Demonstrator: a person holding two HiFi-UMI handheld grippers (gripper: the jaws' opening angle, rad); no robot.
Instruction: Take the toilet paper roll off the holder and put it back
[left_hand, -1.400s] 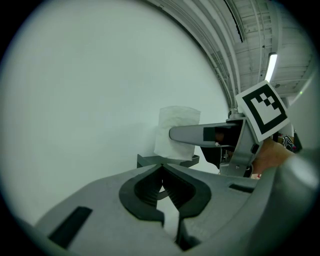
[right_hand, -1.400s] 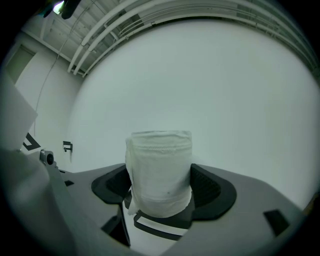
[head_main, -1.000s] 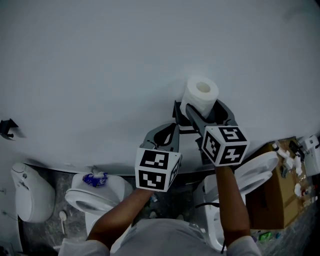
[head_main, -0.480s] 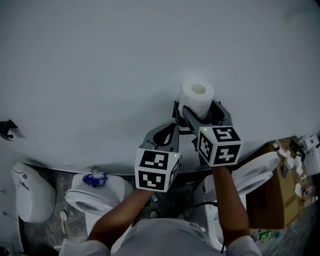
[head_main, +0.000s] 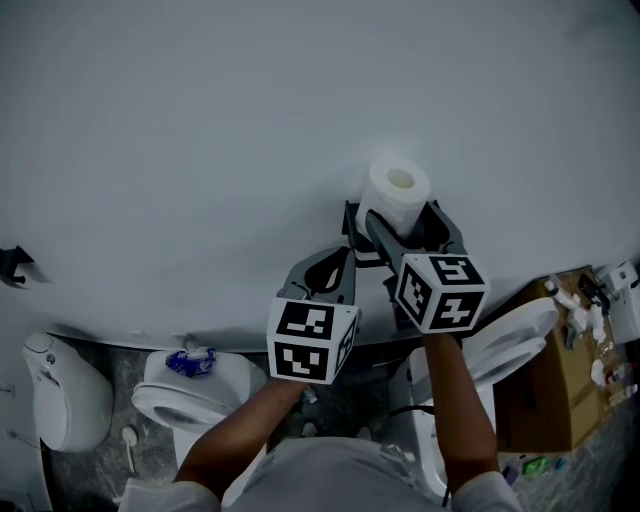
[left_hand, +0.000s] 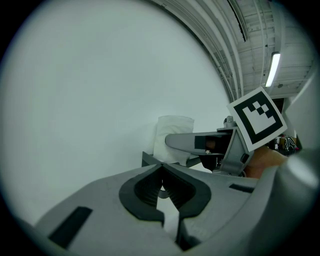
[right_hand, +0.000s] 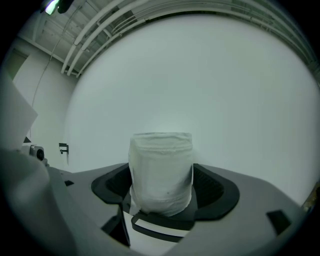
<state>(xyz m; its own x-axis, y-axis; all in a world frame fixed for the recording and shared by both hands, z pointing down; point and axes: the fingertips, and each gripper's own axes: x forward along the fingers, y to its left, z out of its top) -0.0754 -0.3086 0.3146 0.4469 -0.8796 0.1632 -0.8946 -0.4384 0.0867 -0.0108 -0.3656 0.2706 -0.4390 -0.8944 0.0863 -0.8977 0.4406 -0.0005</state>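
Right claw (head_main: 405, 230) clamps the toilet paper roll (head_main: 400, 190) upright, core vertical, just above the holder (head_main: 352, 222); left claw (left_hand: 161, 187), closed and empty, hangs beside the holder.

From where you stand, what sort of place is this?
Probably a washroom, or perhaps a toilet showroom. Several white toilets stand side by side below a plain wall, and a toilet paper roll is at a black holder on that wall.
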